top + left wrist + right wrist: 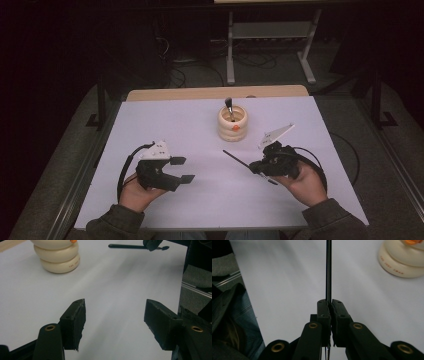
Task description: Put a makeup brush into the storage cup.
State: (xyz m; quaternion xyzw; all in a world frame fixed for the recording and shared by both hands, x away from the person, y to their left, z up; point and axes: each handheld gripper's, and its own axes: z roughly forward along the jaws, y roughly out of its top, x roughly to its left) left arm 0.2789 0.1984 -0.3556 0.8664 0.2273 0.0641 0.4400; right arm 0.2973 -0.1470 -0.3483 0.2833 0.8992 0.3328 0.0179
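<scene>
Your right gripper (261, 167) has its two jaws pressed tight together on a thin black stick (235, 159), maybe the handle of a brush. In the right gripper view the stick (328, 270) goes straight up from between the closed pads (323, 312), and a short piece of it also comes out below them. In the high view the long end of the stick points up and to the left, toward the cream holder (232, 124), and it stops a little before the foot of this holder, not touching it. I cannot tell if the stick is lifted or lies on the table.

Your left gripper (183, 169) has the jaws wide apart and nothing is between them. In the left gripper view the two pads (75, 322) stand over the bare white table (112, 290). This gripper is in front and to the left of the holder, well apart from it.

The holder (58, 257) looks like stacked round rings with a small orange spot on its front side. It stands near the far middle of the table. One brush (229, 106) with a dark head stands inside it and leans a little.

From the holder, your right hand (302, 185) is in front and to the right, and your left hand (135, 192) is in front and to the left, both near the front edge of the table.
</scene>
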